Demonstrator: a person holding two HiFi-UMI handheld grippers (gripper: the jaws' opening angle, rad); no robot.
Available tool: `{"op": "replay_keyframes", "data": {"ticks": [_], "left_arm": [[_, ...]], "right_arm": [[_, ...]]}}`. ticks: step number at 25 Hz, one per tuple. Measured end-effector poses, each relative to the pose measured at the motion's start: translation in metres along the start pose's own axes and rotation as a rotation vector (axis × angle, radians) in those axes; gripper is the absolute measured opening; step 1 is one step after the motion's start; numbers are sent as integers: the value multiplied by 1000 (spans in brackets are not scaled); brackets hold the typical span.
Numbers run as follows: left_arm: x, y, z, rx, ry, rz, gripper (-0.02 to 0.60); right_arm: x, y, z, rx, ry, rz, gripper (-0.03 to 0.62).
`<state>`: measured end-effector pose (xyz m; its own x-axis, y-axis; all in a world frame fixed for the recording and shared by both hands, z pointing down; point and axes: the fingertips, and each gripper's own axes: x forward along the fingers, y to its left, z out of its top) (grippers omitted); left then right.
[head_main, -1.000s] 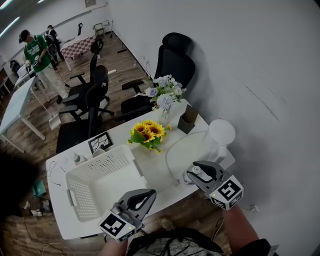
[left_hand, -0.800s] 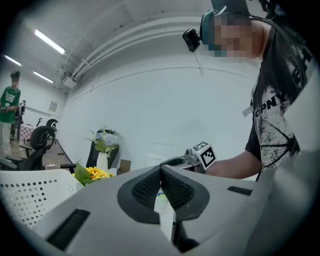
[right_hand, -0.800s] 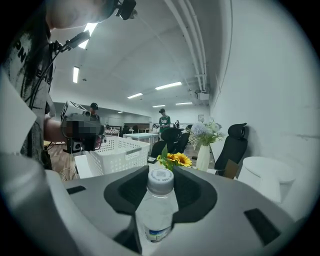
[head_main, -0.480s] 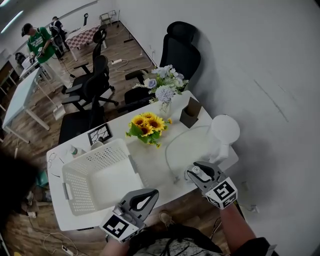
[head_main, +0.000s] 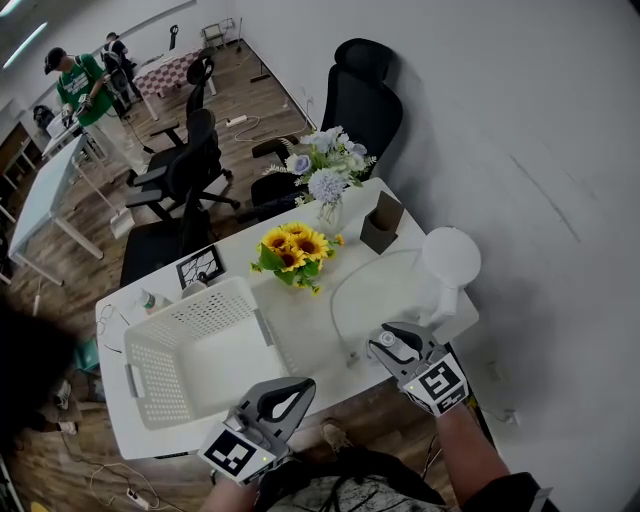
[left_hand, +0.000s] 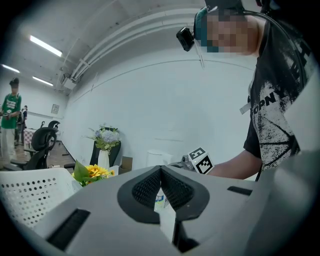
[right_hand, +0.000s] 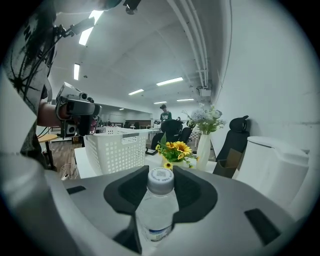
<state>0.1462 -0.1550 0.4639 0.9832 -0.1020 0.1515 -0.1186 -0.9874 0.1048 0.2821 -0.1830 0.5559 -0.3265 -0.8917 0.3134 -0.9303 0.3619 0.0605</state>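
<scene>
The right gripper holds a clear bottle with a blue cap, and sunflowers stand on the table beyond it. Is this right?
The cap is white, not blue, as the right gripper view shows. The right gripper does hold the clear bottle, and sunflowers stand on the table beyond it.

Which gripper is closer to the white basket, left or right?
Left. The left gripper is just off the near edge of the basket; the right gripper, holding a bottle, is farther right.
</scene>
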Motion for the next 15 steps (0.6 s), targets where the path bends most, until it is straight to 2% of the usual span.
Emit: {"op": "replay_keyframes", "data": {"ticks": [5,15], "left_arm": [[3,3,-8,-9,37,24,11],[6,-1,0,14,33,8,11]], "right_arm": [[0,1,-3,0,0,0,161],[0,3,-1,-28,27,2,172]]}}
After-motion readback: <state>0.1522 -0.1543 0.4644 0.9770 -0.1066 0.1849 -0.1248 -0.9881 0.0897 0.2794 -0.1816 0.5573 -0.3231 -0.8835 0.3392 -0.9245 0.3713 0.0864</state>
